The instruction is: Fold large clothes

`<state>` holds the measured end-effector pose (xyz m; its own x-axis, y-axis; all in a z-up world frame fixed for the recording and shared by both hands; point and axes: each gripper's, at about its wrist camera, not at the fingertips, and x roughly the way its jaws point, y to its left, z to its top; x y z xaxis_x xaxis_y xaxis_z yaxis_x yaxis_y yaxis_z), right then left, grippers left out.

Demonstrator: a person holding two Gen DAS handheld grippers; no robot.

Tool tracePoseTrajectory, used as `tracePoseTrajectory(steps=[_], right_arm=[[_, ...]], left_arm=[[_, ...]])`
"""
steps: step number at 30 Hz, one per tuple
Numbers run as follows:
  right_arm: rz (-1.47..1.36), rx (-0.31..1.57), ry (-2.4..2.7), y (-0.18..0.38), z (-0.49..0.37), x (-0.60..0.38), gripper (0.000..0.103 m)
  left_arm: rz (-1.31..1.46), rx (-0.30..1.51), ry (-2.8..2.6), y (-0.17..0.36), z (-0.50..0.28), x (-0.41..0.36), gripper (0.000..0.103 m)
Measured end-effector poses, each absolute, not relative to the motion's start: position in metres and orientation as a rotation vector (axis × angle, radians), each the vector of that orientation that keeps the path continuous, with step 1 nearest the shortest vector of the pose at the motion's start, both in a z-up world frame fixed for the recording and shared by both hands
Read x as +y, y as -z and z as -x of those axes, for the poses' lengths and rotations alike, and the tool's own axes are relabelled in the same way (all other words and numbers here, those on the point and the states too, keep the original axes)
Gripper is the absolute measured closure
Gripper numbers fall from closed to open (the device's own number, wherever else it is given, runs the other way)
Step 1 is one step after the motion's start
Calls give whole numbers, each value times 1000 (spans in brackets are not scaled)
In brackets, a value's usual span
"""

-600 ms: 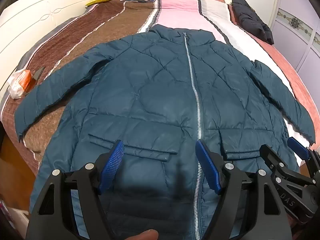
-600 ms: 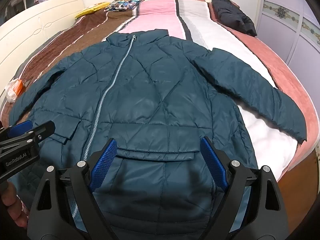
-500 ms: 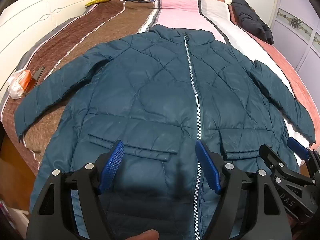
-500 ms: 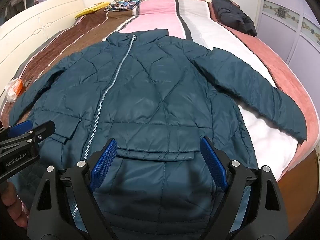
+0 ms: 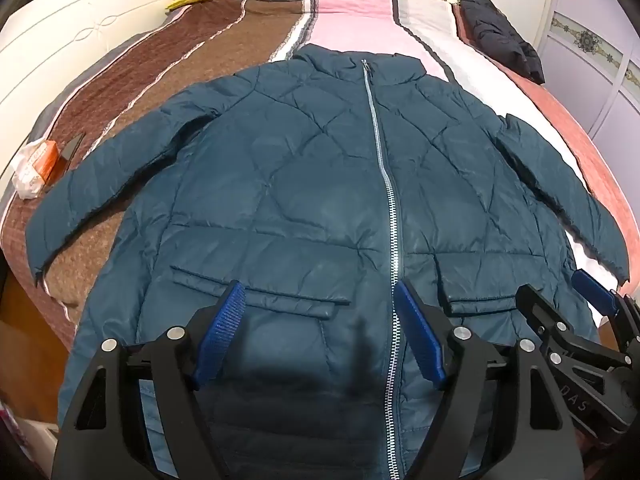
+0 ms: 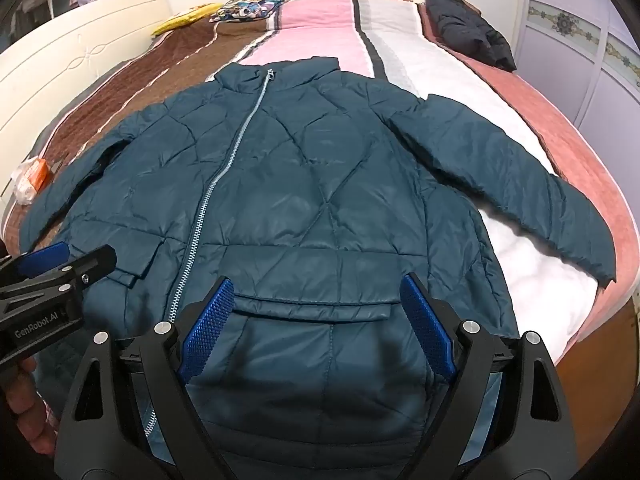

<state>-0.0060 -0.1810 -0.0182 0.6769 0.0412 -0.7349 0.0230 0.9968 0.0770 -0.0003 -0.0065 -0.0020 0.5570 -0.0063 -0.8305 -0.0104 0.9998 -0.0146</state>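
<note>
A: Left wrist view. What step is shown?
B: The start, by my reading. The jacket [image 5: 320,216] lies flat and zipped, front up, on the bed [image 5: 168,80], both sleeves spread, nothing folded. The left tongs [image 5: 320,344] hover above the hem, jaws apart, empty. The right tongs [image 5: 592,316] show at the right edge, above the hem corner.

A: Right wrist view?
B: The right tongs [image 6: 316,328], jaws apart and empty, hang over the right pocket flap [image 6: 312,304]. The right sleeve [image 6: 500,184] reaches toward the bed's edge. Next, probably: grip a sleeve or side edge and carry it across the zipper [image 6: 216,184].
</note>
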Motion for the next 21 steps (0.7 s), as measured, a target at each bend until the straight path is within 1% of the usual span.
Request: tracePoseTrajectory(steps=[21], right_arm=[[-86, 831, -16, 18, 5, -182, 18]], left_arm=[[18, 988, 1, 5, 0, -4, 28]])
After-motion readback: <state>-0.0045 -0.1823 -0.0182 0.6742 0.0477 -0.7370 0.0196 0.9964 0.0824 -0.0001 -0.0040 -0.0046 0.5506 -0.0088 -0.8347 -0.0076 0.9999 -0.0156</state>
